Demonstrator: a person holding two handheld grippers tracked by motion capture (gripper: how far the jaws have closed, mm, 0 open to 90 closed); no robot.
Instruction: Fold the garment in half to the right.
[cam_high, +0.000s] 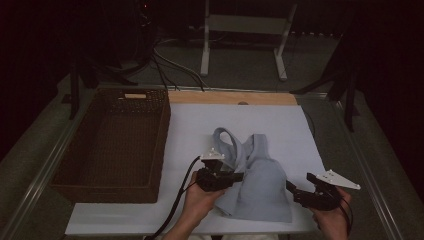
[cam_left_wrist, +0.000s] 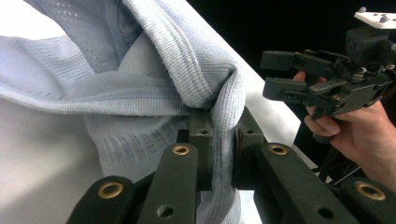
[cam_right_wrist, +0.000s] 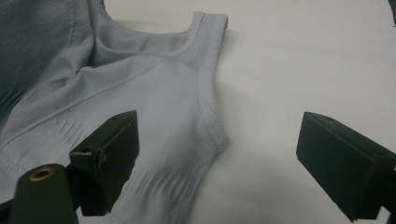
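A white table top (cam_high: 300, 125) lies under dim light, its far wooden edge and dark surroundings hard to make out, with a brown wicker basket (cam_high: 112, 142) along its left side. A pale grey sleeveless top (cam_high: 255, 180) lies crumpled on the sheet near the person's edge, between the two tools, one strap loop standing up toward the basket. The left gripper (cam_high: 239, 176) has its jaws pressed together on a fold of ribbed hem at the garment's left side; the pinched cloth hides the pads and bunches upward in the left gripper view. The right gripper (cam_high: 292, 190) sits at the garment's right edge, jaws spread wide over the armhole seam and bare sheet, holding nothing. Both forearms are cut off by the lower frame
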